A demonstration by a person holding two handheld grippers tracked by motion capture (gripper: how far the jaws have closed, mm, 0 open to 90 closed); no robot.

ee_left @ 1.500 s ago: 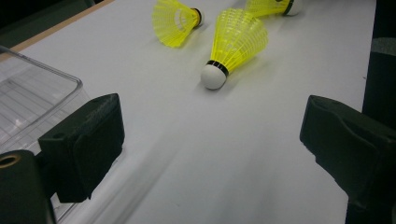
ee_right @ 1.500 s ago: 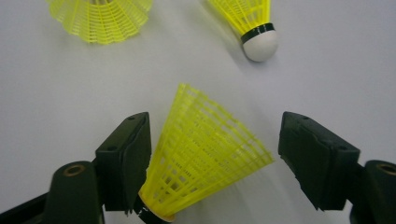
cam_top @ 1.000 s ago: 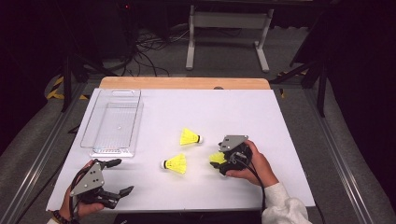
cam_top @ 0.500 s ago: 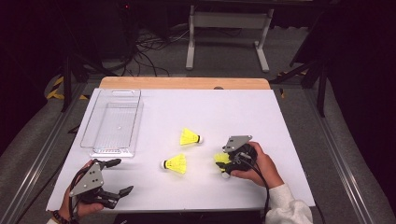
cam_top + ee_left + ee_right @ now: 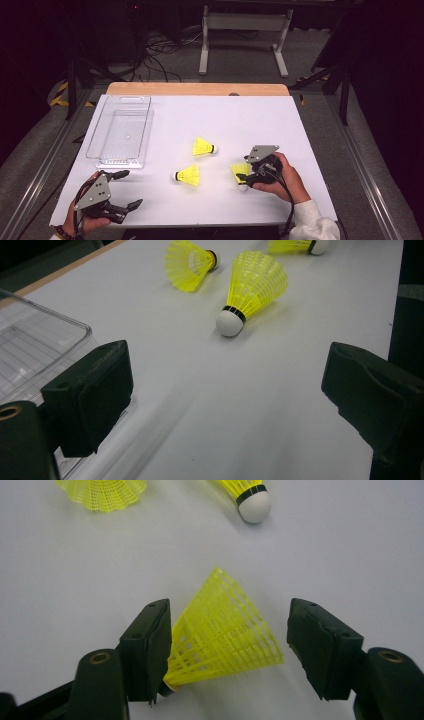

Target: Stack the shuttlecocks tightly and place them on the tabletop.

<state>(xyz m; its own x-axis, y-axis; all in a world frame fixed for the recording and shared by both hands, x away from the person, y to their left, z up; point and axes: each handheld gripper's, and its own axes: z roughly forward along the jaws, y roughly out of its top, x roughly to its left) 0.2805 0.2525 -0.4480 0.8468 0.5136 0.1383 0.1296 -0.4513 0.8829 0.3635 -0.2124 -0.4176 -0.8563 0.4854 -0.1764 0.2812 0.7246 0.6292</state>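
Right gripper (image 5: 227, 645) spread around shuttlecock (image 5: 225, 630) on bench (image 5: 300, 125), straddling its skirt to pinch it; left gripper (image 5: 225, 405) spread, idle.

Both hands low at the near edge, claws apart

The left claw (image 5: 125, 189) rests in the left hand (image 5: 82, 222) with jaws spread wide, pointing right. The right hand (image 5: 280, 177) wraps the right claw (image 5: 241, 172), angled leftward; its jaws have just been closing, one pad (image 5: 150, 645) touching, the other clear.
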